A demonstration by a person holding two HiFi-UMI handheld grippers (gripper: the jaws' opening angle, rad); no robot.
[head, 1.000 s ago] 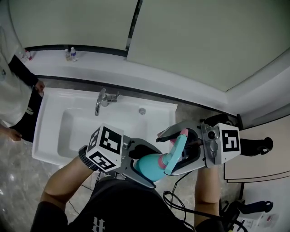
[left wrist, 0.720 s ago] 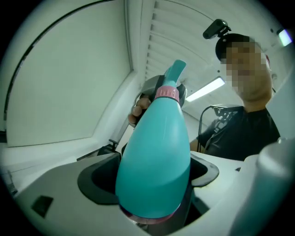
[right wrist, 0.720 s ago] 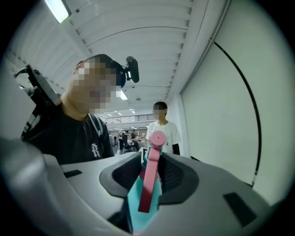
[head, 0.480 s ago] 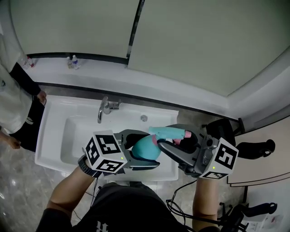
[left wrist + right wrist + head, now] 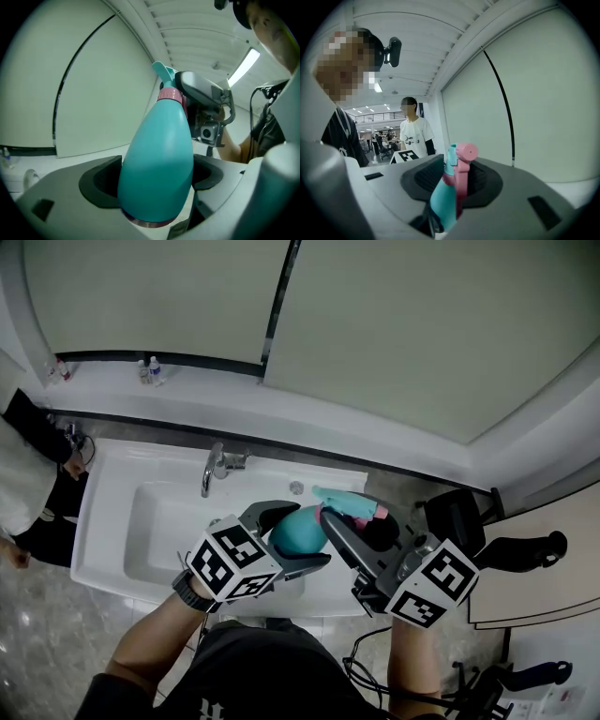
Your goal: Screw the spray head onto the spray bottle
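Teal pear-shaped plastic spray bottle [image 5: 298, 529], pink collar at the neck, is clamped at its wide base in the left gripper [image 5: 157, 187], neck pointing outward. Teal-and-pink spray head [image 5: 349, 505] sits on the neck, gripped by the right gripper [image 5: 457, 183], whose jaws have just been closing.

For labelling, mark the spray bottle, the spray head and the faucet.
spray bottle [image 5: 157, 159], left gripper view, middle of its teal body.
spray head [image 5: 462, 174], right gripper view, its pink stem.
faucet [image 5: 217, 461], head view, its metal body.
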